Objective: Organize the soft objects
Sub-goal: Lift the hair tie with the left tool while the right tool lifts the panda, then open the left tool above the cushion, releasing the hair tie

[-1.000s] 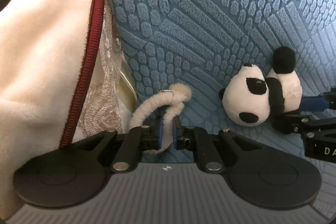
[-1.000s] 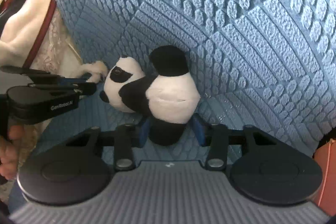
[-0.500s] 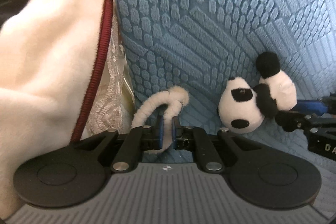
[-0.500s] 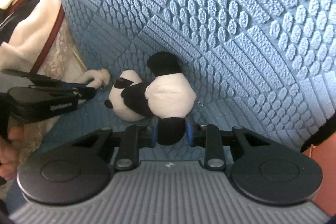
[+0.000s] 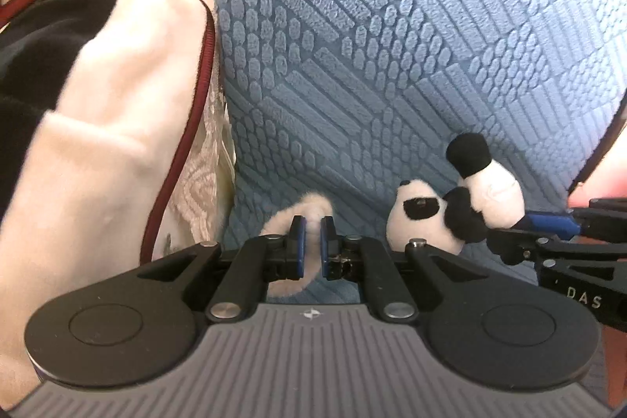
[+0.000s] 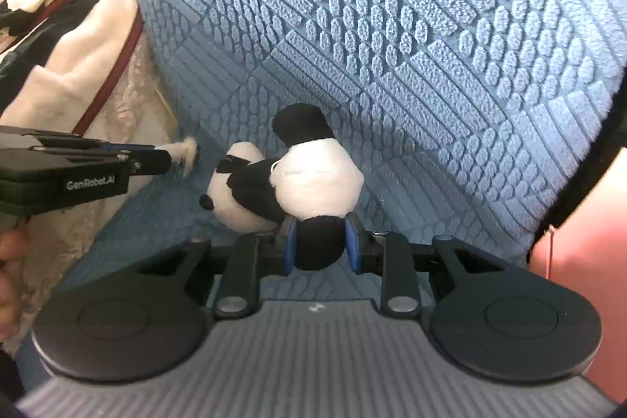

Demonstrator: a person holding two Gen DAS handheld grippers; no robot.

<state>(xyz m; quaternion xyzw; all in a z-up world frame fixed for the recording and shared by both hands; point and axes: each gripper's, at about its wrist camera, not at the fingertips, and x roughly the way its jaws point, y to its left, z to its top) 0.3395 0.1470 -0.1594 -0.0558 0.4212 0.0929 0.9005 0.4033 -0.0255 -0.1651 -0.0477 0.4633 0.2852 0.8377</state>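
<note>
Right gripper point(image 6: 319, 248) is clamped on the plush panda's point(image 6: 290, 179) black leg, low against the blue textured cushion point(image 6: 392, 26). Left gripper point(image 5: 311, 247) pinches a fuzzy cream loop point(image 5: 301, 218), just left of the panda beside the white fleece blanket point(image 5: 117, 143).

The right gripper point(image 6: 319, 247) clamps the panda's point(image 6: 290, 179) black leg. The left gripper point(image 6: 164, 159) pinches a cream strip point(image 6: 186, 151) just beside it.
</note>
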